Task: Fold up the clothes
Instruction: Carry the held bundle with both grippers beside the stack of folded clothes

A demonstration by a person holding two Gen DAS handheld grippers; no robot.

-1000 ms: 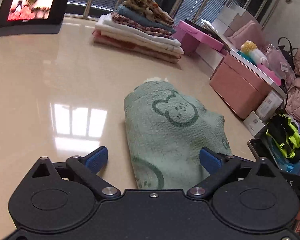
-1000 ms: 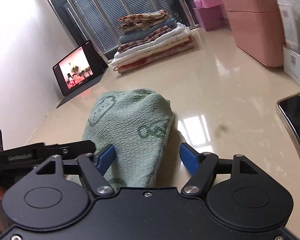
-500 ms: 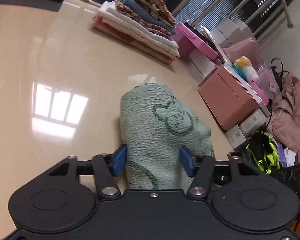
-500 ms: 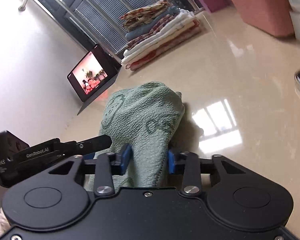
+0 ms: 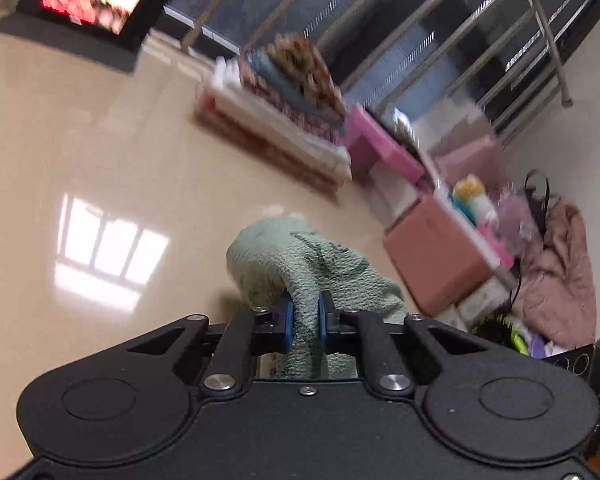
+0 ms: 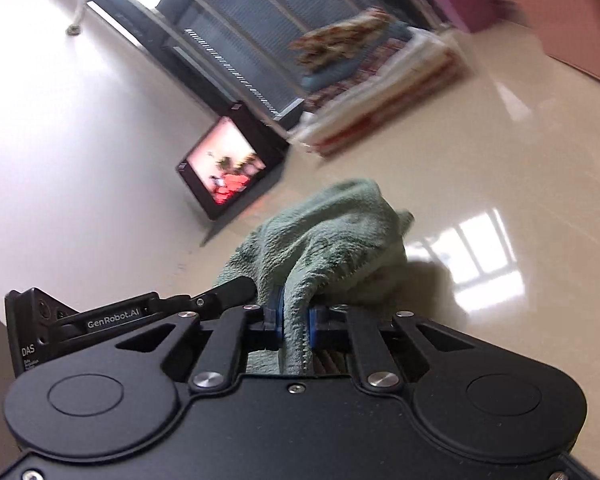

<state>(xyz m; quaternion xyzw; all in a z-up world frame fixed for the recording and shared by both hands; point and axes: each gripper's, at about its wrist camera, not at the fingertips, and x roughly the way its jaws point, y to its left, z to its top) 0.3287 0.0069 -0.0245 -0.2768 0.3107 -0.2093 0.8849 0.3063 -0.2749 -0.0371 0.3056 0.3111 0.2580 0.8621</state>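
Green towel [image 5: 300, 264] bunched on the counter [image 5: 99, 168], near edge clamped in left tongs [image 5: 304, 320]; right tongs [image 6: 294, 320] closing on it. Thin pinches may slip, spoiling the fold.

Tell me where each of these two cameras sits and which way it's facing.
Left wrist: on the left claw, looking along it over the green towel pinched in its pads, toward the stack of folded clothes; only that claw shows.
Right wrist: on the right claw, its jaws closing on the same towel, facing the lit screen; the left claw's body shows at left.
Shared: towel, clothes stack, screen, glossy table.
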